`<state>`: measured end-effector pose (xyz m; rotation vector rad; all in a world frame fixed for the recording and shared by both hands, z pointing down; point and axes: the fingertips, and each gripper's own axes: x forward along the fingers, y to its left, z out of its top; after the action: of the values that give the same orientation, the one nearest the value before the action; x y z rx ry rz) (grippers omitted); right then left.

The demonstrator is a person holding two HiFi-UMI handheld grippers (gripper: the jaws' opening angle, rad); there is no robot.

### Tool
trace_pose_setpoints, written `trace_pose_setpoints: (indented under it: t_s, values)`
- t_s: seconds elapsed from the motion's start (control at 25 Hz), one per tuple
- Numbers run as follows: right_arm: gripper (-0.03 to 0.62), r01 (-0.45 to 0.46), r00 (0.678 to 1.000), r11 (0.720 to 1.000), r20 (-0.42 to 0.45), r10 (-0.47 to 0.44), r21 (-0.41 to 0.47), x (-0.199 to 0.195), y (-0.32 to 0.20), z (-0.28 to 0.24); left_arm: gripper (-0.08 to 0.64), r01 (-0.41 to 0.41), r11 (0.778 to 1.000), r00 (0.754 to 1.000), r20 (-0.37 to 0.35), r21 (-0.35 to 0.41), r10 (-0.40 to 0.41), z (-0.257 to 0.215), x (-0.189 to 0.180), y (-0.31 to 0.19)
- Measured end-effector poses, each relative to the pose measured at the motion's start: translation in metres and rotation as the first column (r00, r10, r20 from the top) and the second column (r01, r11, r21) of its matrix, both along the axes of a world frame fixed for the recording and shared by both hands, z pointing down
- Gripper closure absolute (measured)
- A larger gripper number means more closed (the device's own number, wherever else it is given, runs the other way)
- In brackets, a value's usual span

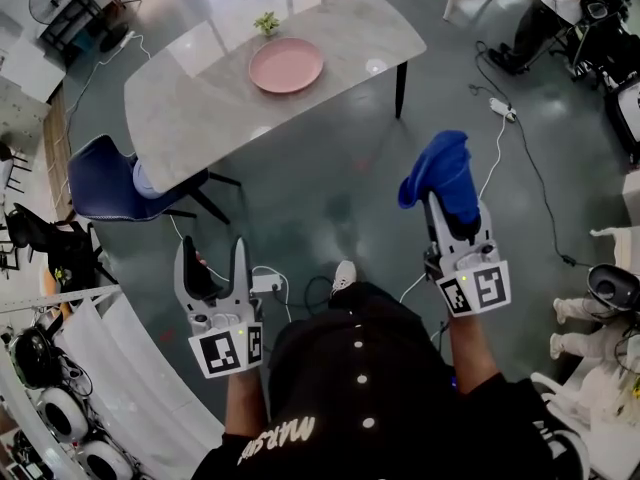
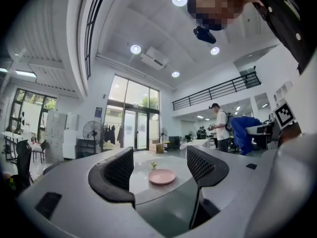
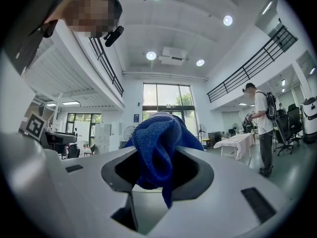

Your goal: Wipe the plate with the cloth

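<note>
A pink plate (image 1: 286,65) lies on the marble table (image 1: 200,98) far ahead; in the left gripper view the plate (image 2: 162,176) shows between the jaws in the distance. My right gripper (image 1: 452,213) is shut on a blue cloth (image 1: 442,175), held up over the floor well short of the table. The cloth (image 3: 158,150) bulges out between the jaws in the right gripper view. My left gripper (image 1: 213,263) is open and empty, low at the left over the floor.
A small plant (image 1: 267,22) stands just behind the plate. A blue chair (image 1: 105,180) sits at the table's near left edge. Cables and a power strip (image 1: 502,109) lie on the floor. Another person (image 1: 560,8) is at the far right.
</note>
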<state>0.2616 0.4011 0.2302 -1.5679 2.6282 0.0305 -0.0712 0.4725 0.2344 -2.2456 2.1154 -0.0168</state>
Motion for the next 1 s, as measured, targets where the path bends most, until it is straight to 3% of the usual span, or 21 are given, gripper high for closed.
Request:
trace_pose_setpoints:
  t_s: [0.4,1.0]
  values:
    - [0.440,0.066,0.998,0.998,0.013,-0.066,-0.018,0.011,-0.059,0.007,0.235,0.029,0.999,0.999,-0.031,0.032,-0.028,-0.006,0.027,-0.050]
    - [0.440,0.049,0.999,0.999,0.010,-0.049,-0.014,0.024,-0.076,0.010,0.239,0.042,0.999,0.999,-0.026,0.012,-0.042,0.004,0.031,-0.068]
